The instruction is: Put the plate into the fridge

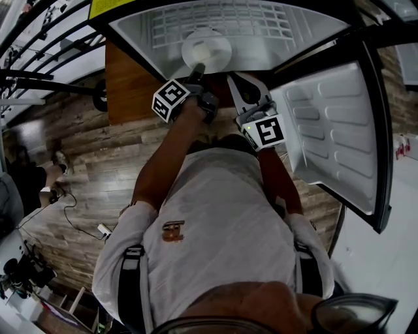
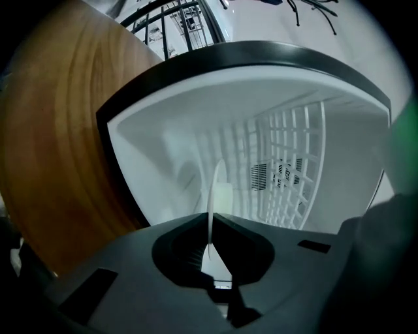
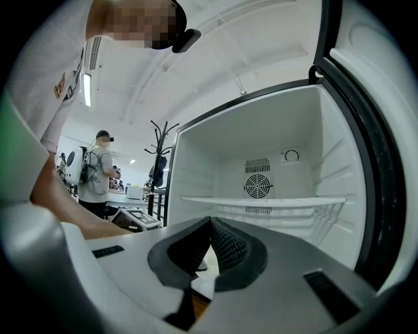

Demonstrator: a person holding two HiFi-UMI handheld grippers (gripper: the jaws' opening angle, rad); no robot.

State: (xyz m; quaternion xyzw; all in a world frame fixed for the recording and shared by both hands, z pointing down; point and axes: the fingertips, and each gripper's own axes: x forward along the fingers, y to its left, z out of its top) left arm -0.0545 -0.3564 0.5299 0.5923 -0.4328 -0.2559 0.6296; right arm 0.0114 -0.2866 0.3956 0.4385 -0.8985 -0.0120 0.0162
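A person stands at an open white fridge (image 1: 307,39), its door (image 1: 339,130) swung wide to their right. The left gripper (image 1: 198,70) is clenched on the rim of a white plate (image 1: 206,49), which sits inside the fridge over a white wire shelf (image 1: 222,16); whether it touches the shelf cannot be told. The right gripper (image 1: 230,78) is just beside it, jaws pressed together on nothing. A brown wooden panel (image 1: 127,85) stands left of the fridge. The floor (image 1: 85,163) is wood plank. Across the bright room are a coat rack (image 3: 162,140) and another person (image 3: 96,173).
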